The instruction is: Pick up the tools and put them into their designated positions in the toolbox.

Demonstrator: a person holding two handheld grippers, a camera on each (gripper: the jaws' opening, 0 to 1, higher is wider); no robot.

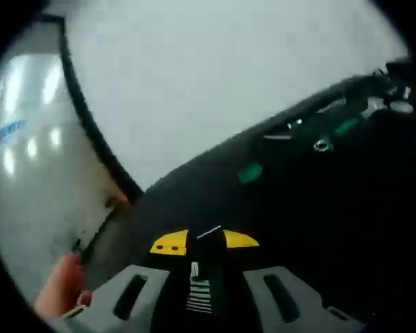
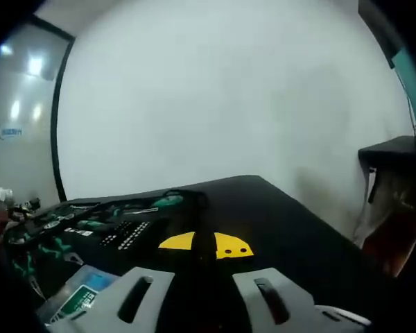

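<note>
Walls (image 2: 215, 97), pale and plain, are seen behind everything in both views, with a dark vertical strip (image 2: 55, 125) beside a glossy panel (image 2: 17, 104) at the left.

Next in size is the black table (image 2: 277, 222), whose far edge is outlined against the wall. In the left gripper view the same table (image 1: 215, 194) is tilted steeply, which is judged to come from the roll of the hand rather than from any slope of its own.

On the table's left part, in the right gripper view, the toolbox (image 2: 90, 229) is laid open, so that its shaped recesses face up and can be reached from above. Green-handled tools (image 2: 168, 201) and rows of small bits (image 2: 128, 236) are seated in it; which recesses are vacant cannot be told. In the left gripper view the toolbox (image 1: 353, 118) is seen far off at the upper right, blurred.

The right tool (image 2: 202, 281) is held low over the table, just beside the toolbox, with its jaws parted and nothing between them. The left tool (image 1: 201, 281) is held well apart from the toolbox; a narrow dark thing with a white-striped label (image 1: 200, 295) lies between its jaws, but whether it is gripped cannot be told. A fingertip (image 1: 62, 284) is visible at the lower left.
</note>
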